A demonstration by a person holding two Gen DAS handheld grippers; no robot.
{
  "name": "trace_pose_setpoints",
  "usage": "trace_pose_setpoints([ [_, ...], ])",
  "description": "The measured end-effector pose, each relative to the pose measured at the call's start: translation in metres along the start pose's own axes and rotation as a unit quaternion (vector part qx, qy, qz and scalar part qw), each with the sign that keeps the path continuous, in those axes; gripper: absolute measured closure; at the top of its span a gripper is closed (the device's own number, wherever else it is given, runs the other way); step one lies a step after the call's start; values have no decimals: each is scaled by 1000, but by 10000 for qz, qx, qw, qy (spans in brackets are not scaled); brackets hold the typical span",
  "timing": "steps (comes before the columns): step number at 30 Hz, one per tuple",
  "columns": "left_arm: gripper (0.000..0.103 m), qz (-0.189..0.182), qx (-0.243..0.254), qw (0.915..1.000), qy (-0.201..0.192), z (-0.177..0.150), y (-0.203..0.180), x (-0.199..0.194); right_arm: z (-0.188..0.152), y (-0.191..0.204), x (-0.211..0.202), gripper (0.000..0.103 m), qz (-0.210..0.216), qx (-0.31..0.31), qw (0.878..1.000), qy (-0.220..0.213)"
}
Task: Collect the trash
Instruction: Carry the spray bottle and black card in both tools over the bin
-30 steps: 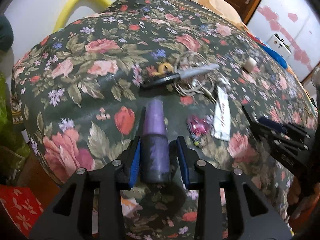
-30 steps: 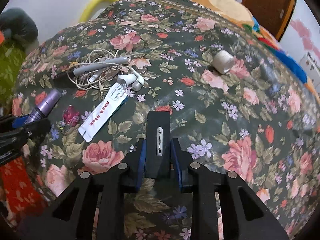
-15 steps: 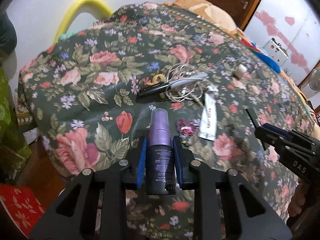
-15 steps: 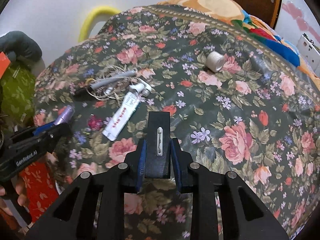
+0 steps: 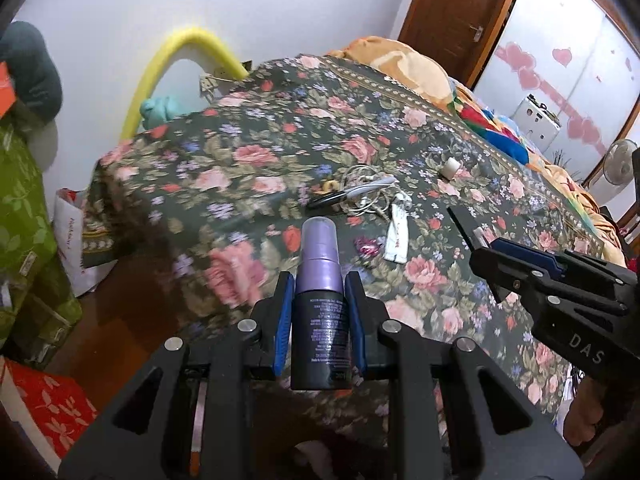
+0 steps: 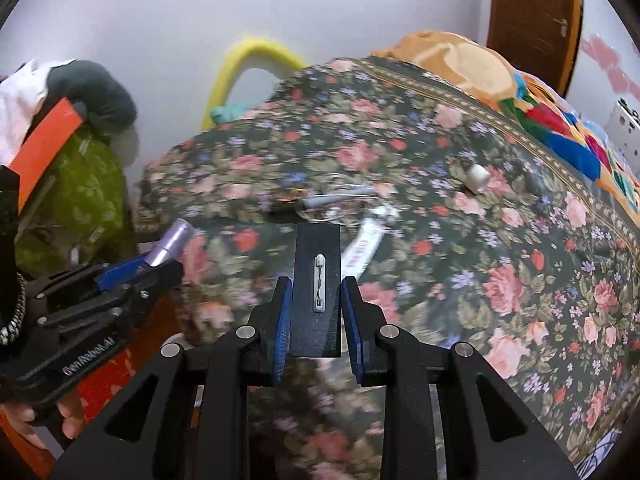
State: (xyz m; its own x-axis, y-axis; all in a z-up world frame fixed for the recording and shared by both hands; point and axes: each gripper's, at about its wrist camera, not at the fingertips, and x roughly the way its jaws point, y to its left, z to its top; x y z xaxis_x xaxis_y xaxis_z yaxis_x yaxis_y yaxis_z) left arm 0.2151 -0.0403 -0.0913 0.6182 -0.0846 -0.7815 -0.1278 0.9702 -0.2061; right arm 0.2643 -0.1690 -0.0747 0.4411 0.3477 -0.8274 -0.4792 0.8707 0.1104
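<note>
The left gripper [image 5: 320,312] pinches a purple bottle [image 5: 320,304] by its dark body, cap forward, clear above the bed [image 5: 248,152]; it looks light, rigid and smooth, so a grip on the straight body seems safest against slipping. The right gripper [image 6: 316,312] clamps a flat black badge [image 6: 317,292] by its long edges, stiff and thin, also off the bed.

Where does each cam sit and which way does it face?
Left wrist: on the left tool, angled down over the floral bedspread; own fingers clamp a purple bottle; right tool at right.
Right wrist: on the right tool, same heading; fingers clamp a black badge; left tool and a hand at left.
Shared: earphone tangle, white sachet, small white roll.
</note>
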Motion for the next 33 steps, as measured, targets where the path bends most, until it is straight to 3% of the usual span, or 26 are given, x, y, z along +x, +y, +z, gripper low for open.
trace_pose_setpoints([
  [10,78,263,-211,9994,-33,-37,60,-47,-20,83,-3,80,387,-317,9987,134],
  [18,78,516,-495,9973,174,-73,124,-67,-38,146,13,80,596,-604,9955,411],
  [26,78,722,-751,9934,485,-106,174,-57,-53,195,44,80,817,-788,9899,846],
  [33,78,752,-1096,9861,993,-136,210,-24,-71,222,93,80,958,-956,9798,1475],
])
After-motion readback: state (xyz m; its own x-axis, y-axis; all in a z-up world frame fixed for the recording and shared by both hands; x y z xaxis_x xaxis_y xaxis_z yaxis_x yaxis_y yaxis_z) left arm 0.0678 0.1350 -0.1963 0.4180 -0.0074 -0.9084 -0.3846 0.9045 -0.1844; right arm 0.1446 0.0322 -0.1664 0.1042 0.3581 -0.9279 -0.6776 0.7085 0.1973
